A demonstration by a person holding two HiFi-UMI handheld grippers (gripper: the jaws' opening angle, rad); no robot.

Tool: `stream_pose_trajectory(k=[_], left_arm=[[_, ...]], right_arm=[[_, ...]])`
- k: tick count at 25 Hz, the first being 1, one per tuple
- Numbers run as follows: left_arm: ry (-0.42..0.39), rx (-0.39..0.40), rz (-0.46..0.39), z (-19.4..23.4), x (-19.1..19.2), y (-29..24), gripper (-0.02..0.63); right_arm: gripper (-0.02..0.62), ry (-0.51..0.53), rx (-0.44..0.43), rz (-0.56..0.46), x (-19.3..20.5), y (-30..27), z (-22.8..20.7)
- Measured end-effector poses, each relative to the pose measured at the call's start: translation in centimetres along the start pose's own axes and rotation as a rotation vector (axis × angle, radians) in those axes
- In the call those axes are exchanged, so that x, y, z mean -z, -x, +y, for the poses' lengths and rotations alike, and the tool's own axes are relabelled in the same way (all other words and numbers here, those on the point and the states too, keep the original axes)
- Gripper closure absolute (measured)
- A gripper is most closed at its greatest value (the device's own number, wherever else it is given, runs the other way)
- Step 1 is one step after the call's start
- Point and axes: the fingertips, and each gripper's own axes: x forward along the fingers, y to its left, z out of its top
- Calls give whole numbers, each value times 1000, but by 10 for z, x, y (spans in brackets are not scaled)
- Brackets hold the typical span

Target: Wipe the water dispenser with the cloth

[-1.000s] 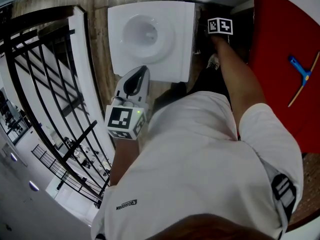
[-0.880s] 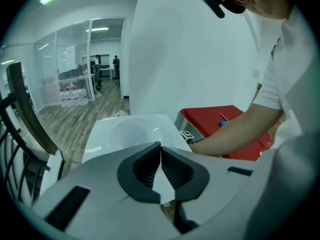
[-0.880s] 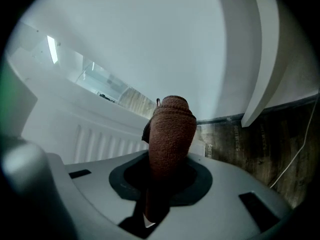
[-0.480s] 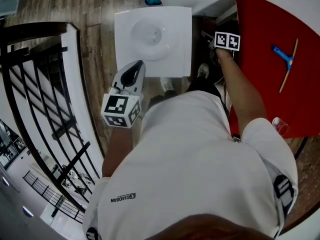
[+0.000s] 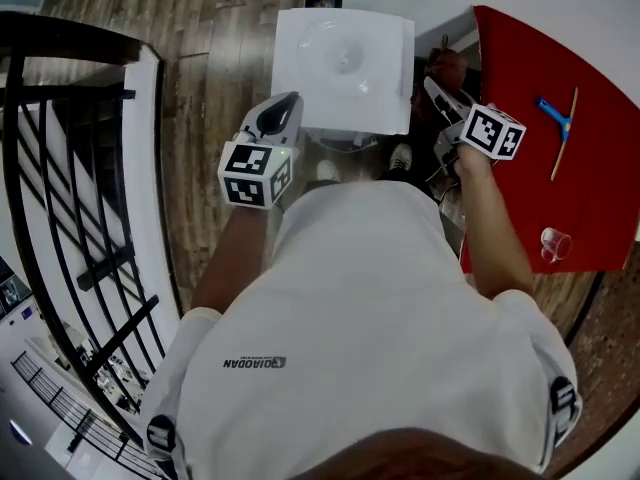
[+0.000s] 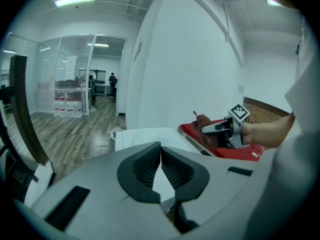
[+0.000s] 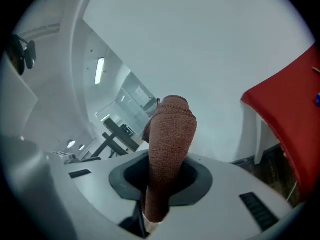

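Water dispenser [image 5: 345, 68] sits higher and smaller in the head view than half a second ago: the person has drawn back. Red desk [image 5: 570, 188] to its right. Right tongs [image 5: 437, 93] have lifted away from the dispenser's right flank, clamped on the brown cloth [image 7: 169, 144], which hangs clear of the casing. Left tongs [image 5: 280, 115] closed, empty, near the front-left corner. Likely between wiping passes.

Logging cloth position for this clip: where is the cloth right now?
The brown cloth is clamped in the right claw, at the head view's right, between the white water dispenser and the red table.
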Motion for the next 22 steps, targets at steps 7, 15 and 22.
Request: stream_pose_trajectory(k=[7,15,22], left_arm=[[59,-58,-21,49,25,38,605],[90,-106,-30,65,46,74,604],[106,-155,-60,62,62,100,604]], right_arm=[[522,-2,-280,171,81,-64,159],[522,5,-365,373,150,-134,230],[522,17,-313,394,163,-148,223]])
